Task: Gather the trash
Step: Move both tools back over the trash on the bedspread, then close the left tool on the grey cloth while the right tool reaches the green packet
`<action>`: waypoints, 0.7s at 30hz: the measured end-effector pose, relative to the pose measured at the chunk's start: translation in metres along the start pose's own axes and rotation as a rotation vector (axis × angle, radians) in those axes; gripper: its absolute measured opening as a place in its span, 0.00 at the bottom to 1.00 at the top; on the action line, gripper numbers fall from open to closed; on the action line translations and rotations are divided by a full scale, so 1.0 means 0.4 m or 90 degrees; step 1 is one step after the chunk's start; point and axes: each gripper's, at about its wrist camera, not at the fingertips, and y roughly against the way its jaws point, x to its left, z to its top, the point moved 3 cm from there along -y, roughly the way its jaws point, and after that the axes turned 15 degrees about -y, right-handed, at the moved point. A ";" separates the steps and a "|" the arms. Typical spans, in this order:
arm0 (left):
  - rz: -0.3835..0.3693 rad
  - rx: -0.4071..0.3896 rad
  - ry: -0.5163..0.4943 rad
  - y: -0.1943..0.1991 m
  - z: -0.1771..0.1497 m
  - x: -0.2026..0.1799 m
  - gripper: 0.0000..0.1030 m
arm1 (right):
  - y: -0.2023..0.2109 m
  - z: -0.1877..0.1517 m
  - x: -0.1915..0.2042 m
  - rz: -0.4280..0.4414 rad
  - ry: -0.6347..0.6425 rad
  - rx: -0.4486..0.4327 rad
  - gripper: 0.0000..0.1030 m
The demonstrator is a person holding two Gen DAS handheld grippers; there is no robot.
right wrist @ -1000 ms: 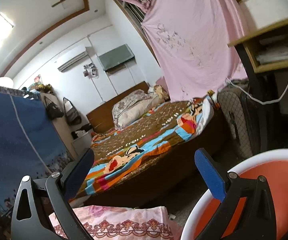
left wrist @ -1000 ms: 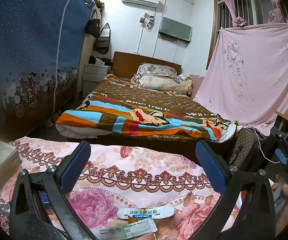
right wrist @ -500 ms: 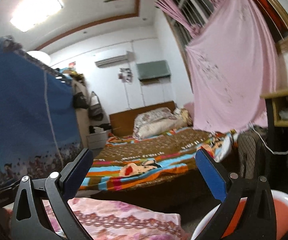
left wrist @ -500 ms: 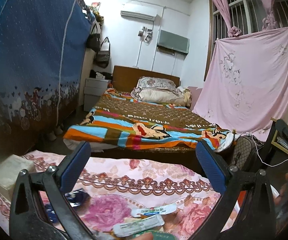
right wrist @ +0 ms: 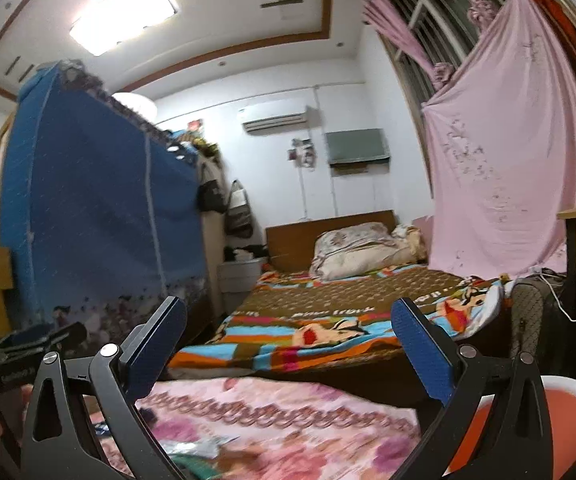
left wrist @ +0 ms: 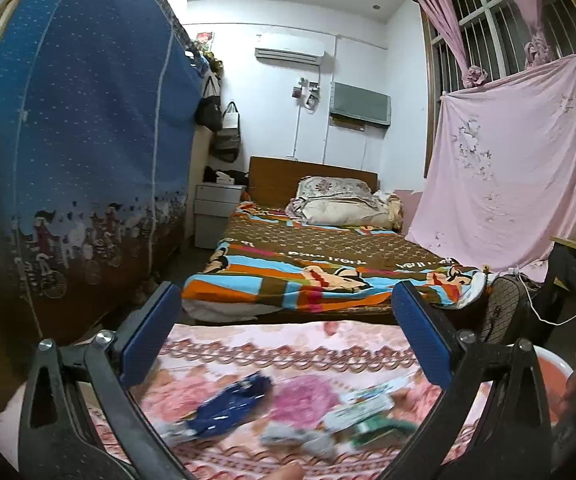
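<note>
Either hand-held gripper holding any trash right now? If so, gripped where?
Nothing held. Left hand-held gripper and right hand-held gripper are both open and empty; the blue wrapper lies loose on the floral cloth.

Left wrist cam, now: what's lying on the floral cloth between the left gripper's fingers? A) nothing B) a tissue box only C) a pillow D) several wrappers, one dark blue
D: a dark blue wrapper and white-and-green wrappers lie blurred on the floral cloth, framed by the open left gripper, which holds nothing.
</note>
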 end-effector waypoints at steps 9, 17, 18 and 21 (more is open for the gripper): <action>0.015 0.002 -0.019 0.048 -0.062 0.061 0.89 | -0.020 -0.113 0.087 0.038 0.054 0.081 1.00; -0.023 0.031 -0.042 0.043 -0.120 0.061 0.89 | -0.055 -0.207 0.097 0.032 0.083 0.196 1.00; -0.028 0.035 -0.043 0.042 -0.125 0.062 0.89 | -0.059 -0.212 0.094 0.032 0.078 0.209 1.00; -0.049 0.053 -0.042 0.032 -0.137 0.058 0.89 | -0.068 -0.220 0.079 0.030 0.058 0.239 1.00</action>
